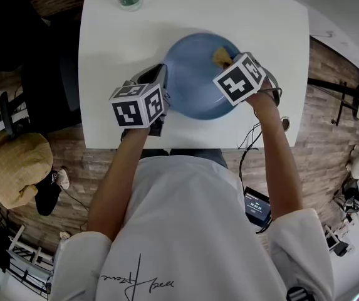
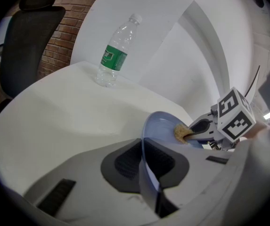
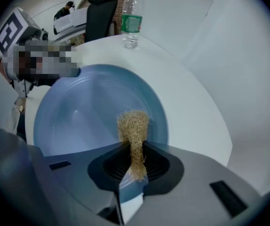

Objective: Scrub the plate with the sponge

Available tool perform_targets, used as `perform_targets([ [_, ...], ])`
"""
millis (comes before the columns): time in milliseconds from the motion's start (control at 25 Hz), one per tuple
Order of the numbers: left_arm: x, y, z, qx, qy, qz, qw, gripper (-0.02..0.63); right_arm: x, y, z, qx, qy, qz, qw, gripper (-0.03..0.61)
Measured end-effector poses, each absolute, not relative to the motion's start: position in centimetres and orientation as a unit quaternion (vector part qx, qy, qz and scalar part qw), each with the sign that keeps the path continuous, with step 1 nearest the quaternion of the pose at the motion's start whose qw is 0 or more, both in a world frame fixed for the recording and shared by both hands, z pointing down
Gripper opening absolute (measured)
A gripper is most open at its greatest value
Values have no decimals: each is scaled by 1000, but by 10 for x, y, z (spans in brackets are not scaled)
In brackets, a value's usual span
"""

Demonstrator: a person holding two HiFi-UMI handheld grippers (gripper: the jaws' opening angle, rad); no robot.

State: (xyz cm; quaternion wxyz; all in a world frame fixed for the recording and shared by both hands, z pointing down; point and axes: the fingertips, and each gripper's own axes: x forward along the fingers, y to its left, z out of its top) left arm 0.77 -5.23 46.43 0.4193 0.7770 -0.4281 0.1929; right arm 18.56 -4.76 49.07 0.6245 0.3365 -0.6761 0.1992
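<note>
**mug_42:** ok so where's the plate sitting?

**tbl_watcher:** The blue plate point(image 1: 195, 83) is on the white table point(image 1: 273, 24), toward the near edge and right in front of the person. The left gripper point(image 2: 146, 166) has it by the rim on the left side. Its jaws are almost together, with only the thin plate edge pinched between the pads. In the left gripper view you can see the rim running straight into the gap.

**mug_42:** and the sponge?

**tbl_watcher:** The sponge point(image 3: 133, 126) is a straw-coloured, fibrous scrubby thing. The right gripper point(image 3: 131, 168) has its jaws squeezed onto the lower end of it. The frayed end pokes out past the jaw tips onto the inside of the plate, at the far right near the rim. That gripper points steeply down at the plate. From the left gripper view, the sponge looks like it's touching the plate's surface.

**mug_42:** anything else on the table?

**tbl_watcher:** Just a clear water bottle point(image 2: 116, 53) with a green label. It's standing upright by the far edge, well apart from the plate. There's also a dark office chair point(image 2: 26, 36) off beyond the table on that side.
</note>
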Motion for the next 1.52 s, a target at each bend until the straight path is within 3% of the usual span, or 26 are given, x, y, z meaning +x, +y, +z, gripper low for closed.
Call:
perform_targets([
  [600, 9, -53, 463, 771, -433, 191, 427, 23, 151, -36, 486, 307, -701, 86, 637, 48],
  [1520, 4, -56, 456, 764, -434, 198, 434, 31, 108, 26, 479, 253, -746, 98, 608, 48],
])
